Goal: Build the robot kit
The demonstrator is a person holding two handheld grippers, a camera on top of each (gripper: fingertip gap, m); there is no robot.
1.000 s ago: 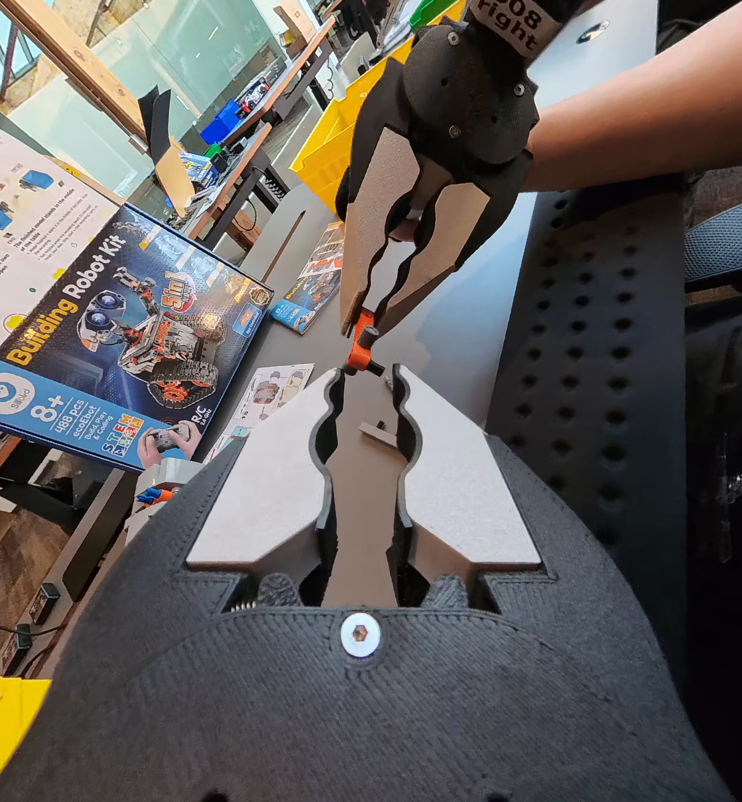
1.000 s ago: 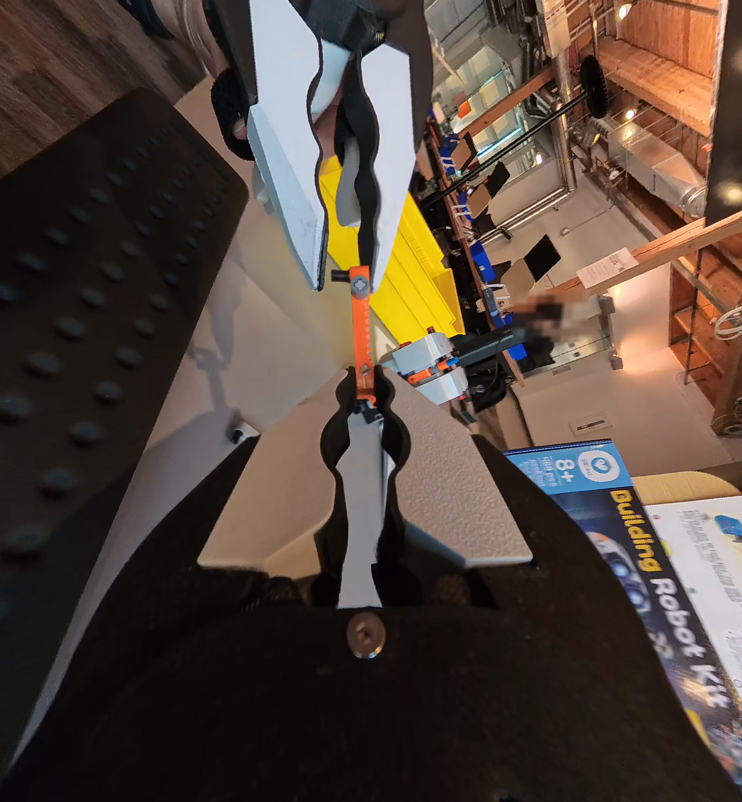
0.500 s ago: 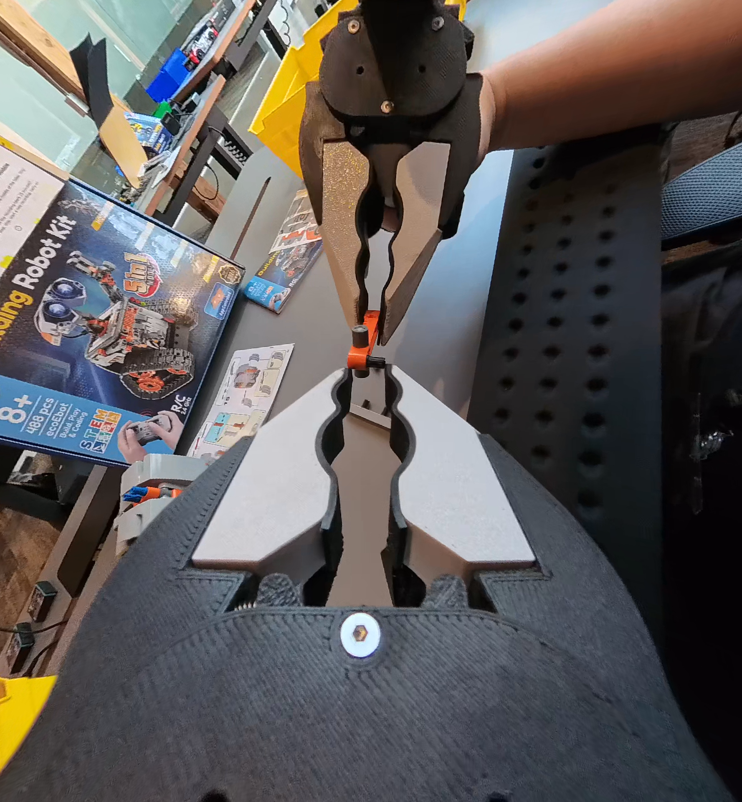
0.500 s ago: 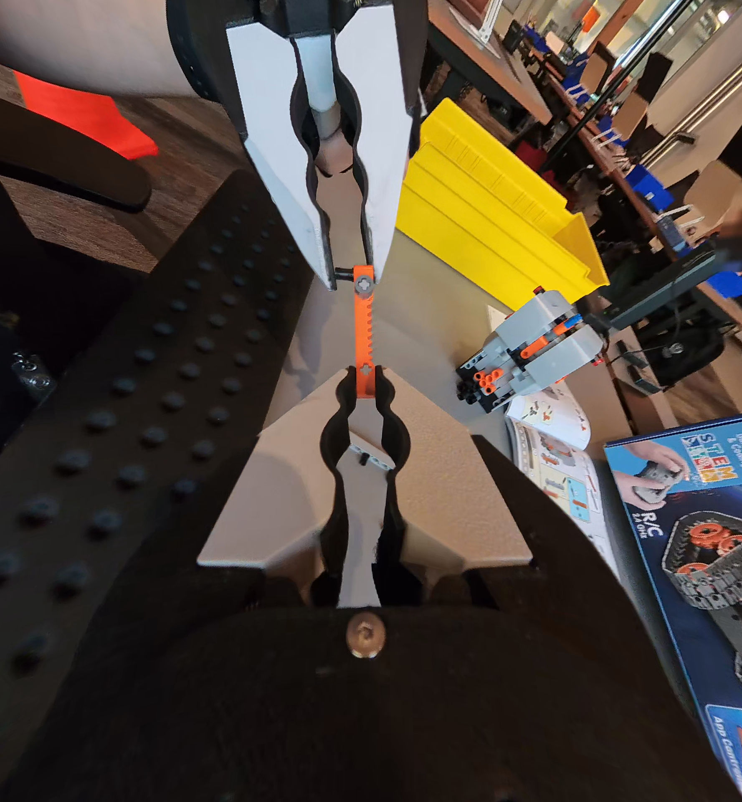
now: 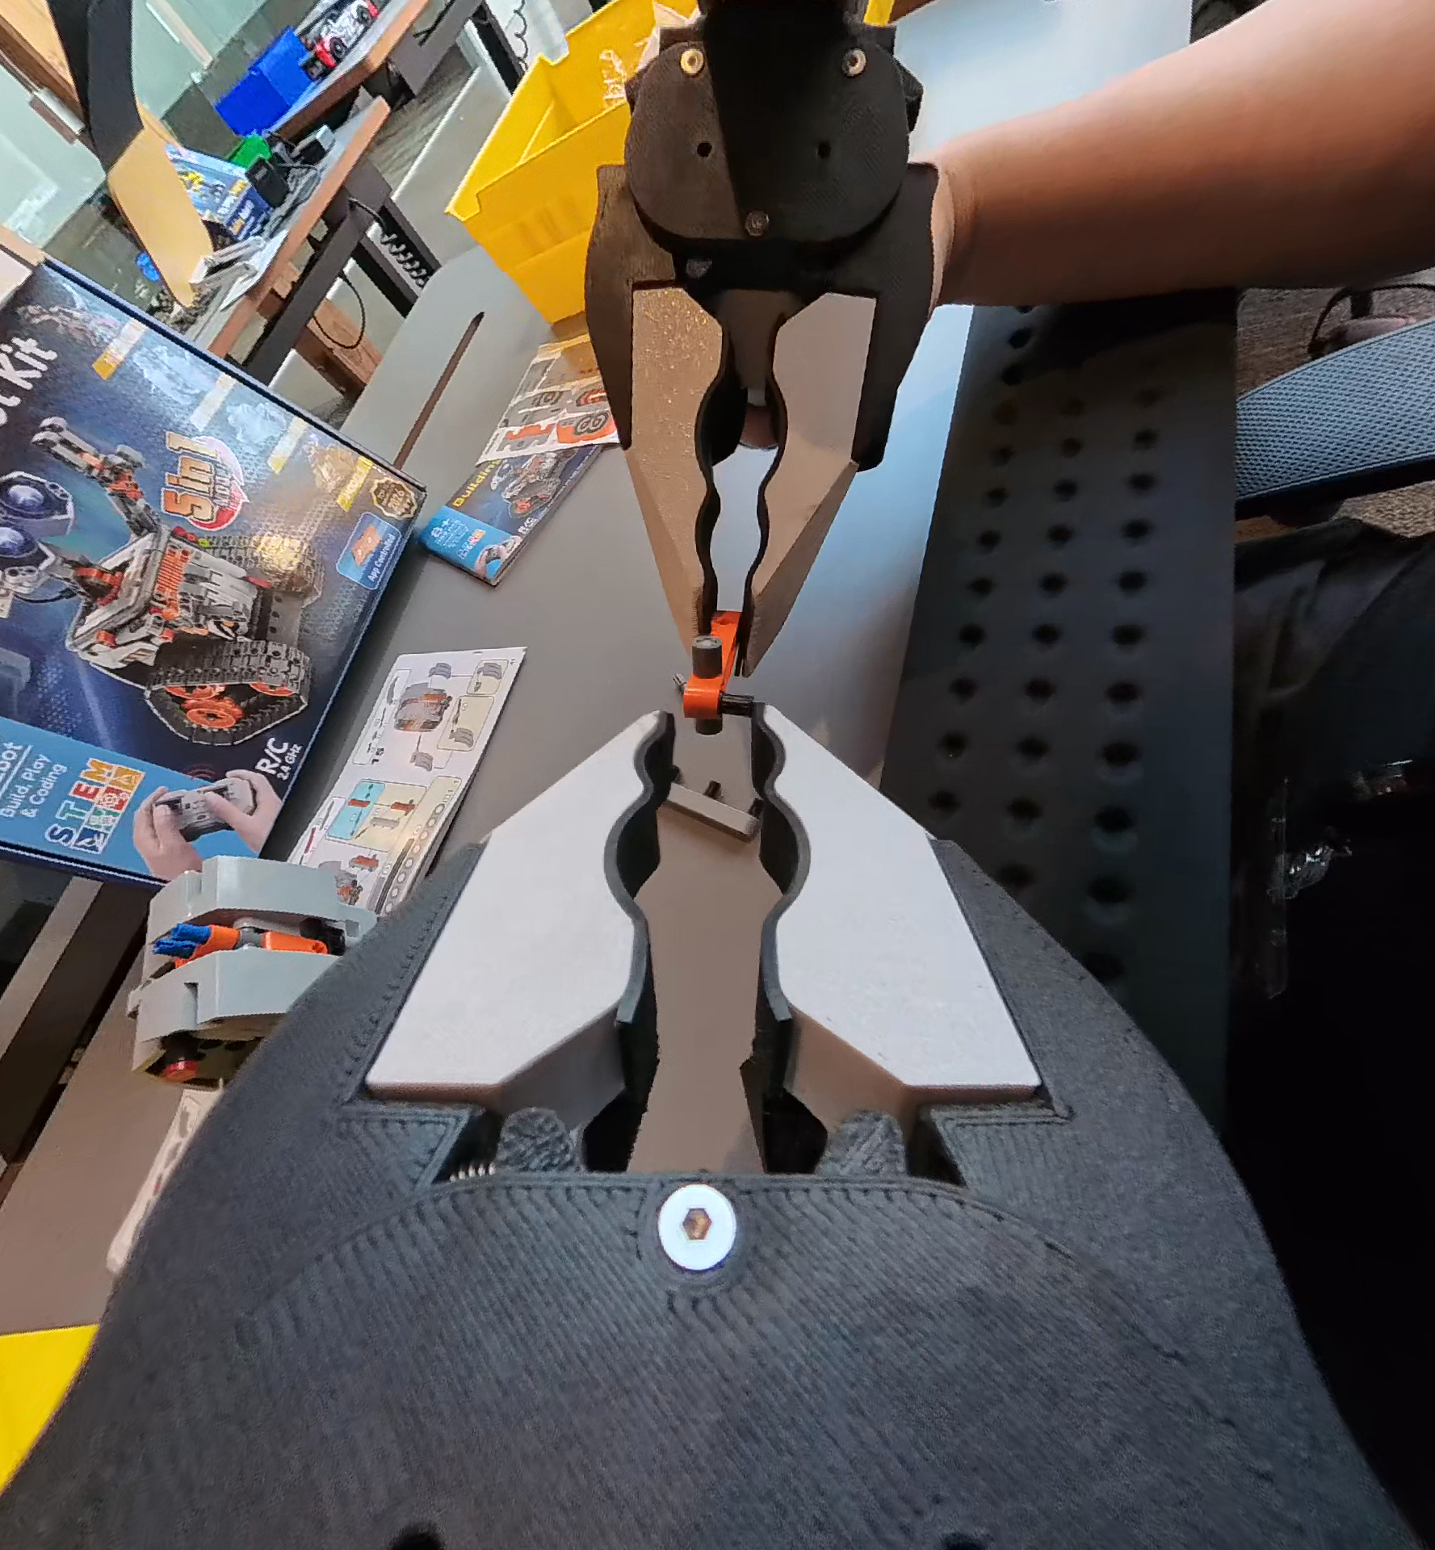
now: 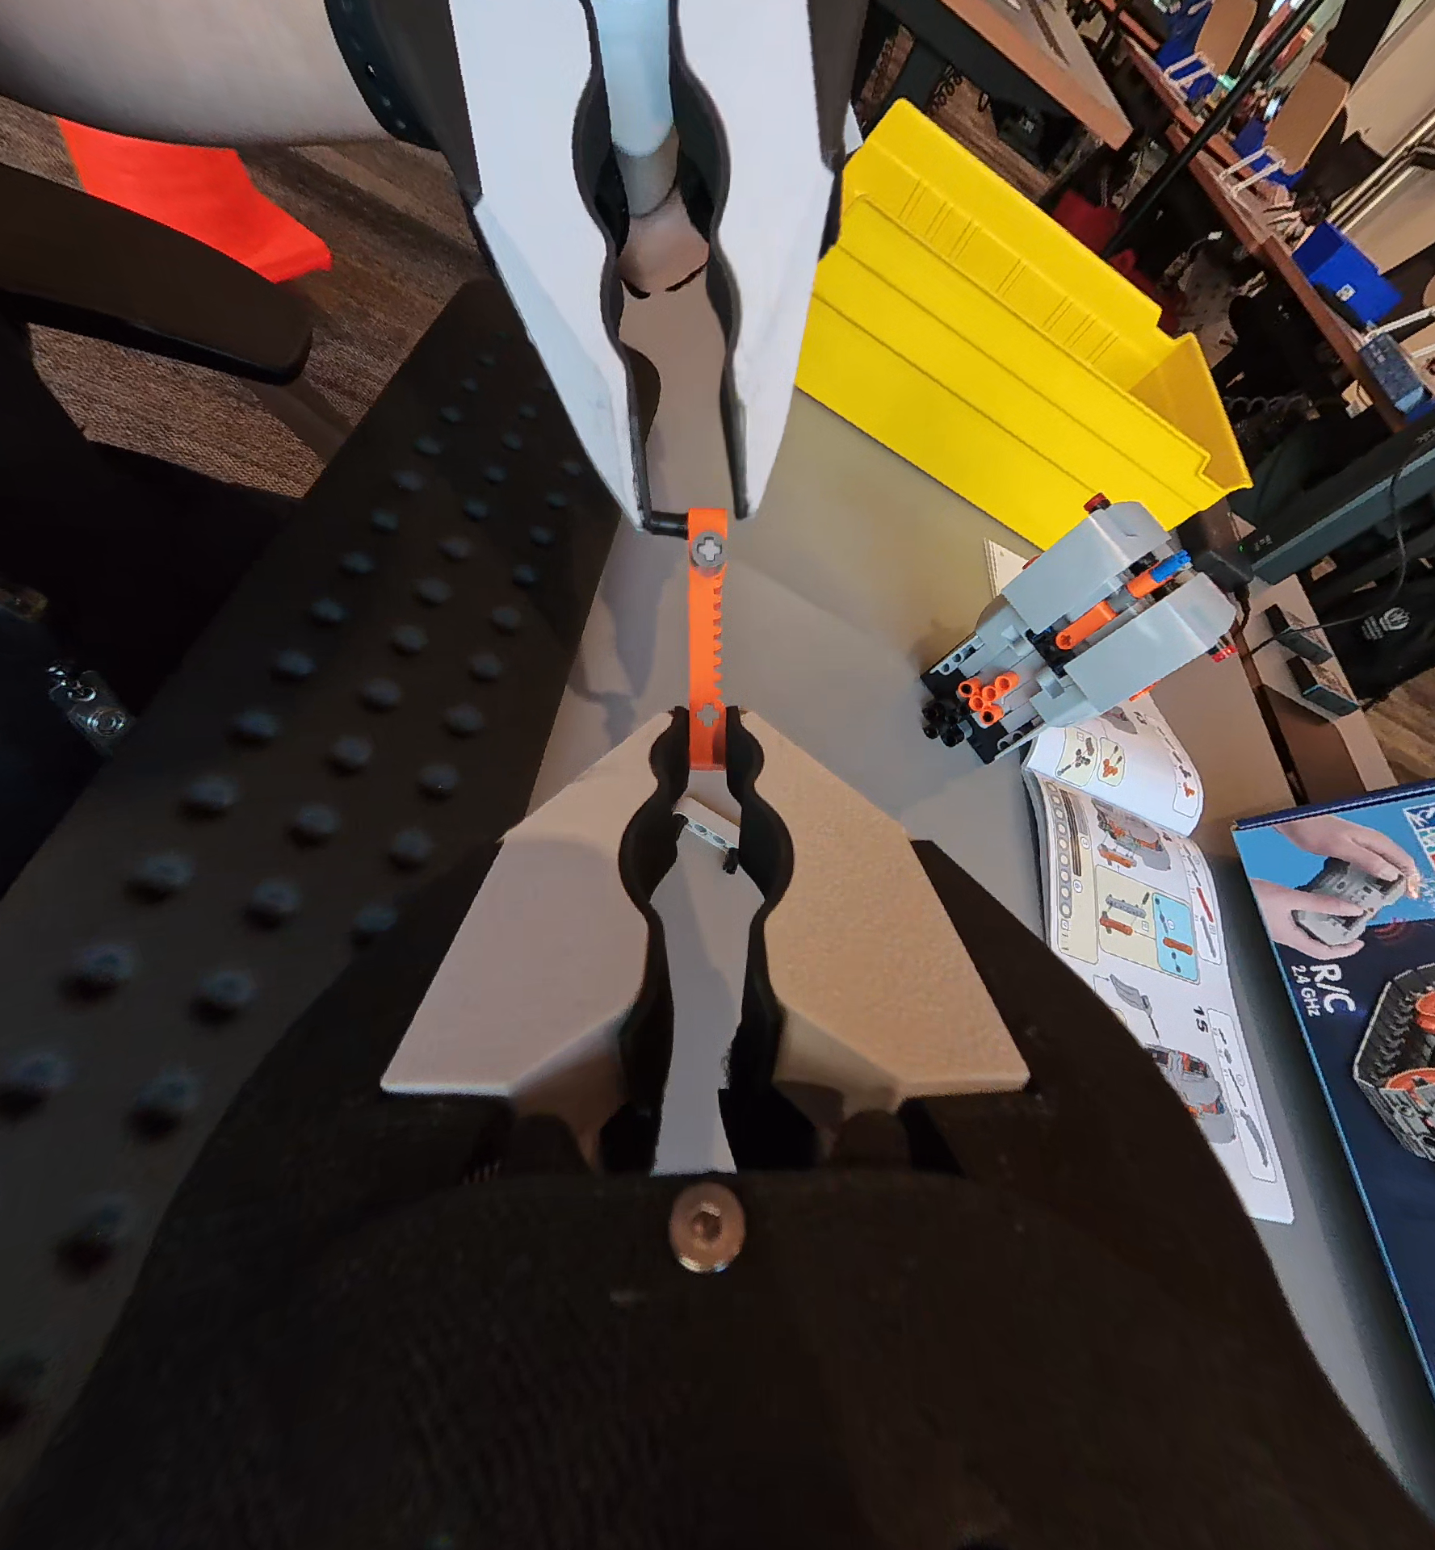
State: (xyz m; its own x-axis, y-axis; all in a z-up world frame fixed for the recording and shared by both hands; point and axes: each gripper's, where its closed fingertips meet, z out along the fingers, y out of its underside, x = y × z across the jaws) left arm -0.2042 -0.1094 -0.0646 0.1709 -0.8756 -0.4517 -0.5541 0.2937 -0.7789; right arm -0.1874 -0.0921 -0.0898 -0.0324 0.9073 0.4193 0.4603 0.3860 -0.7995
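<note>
My right gripper is shut on the near end of an orange toothed bar and holds it above the grey table. The bar's far end carries a grey cross-hole bush and a black pin that sticks out sideways. My left gripper faces it tip to tip. Its jaws stand narrowly apart on either side of that far end, and the pin reaches one fingertip. In the left wrist view the bar hangs from the right gripper. A small grey beam lies on the table below.
A grey brick assembly stands on the table beside an open instruction booklet and a blue kit box. Yellow bins stand at the far end. A black perforated panel borders the table. A forearm reaches in.
Both grippers have tilted down toward the table while staying tip to tip. The left jaws stand slightly narrower around the bar's end. The right gripper keeps hold of the bar.
</note>
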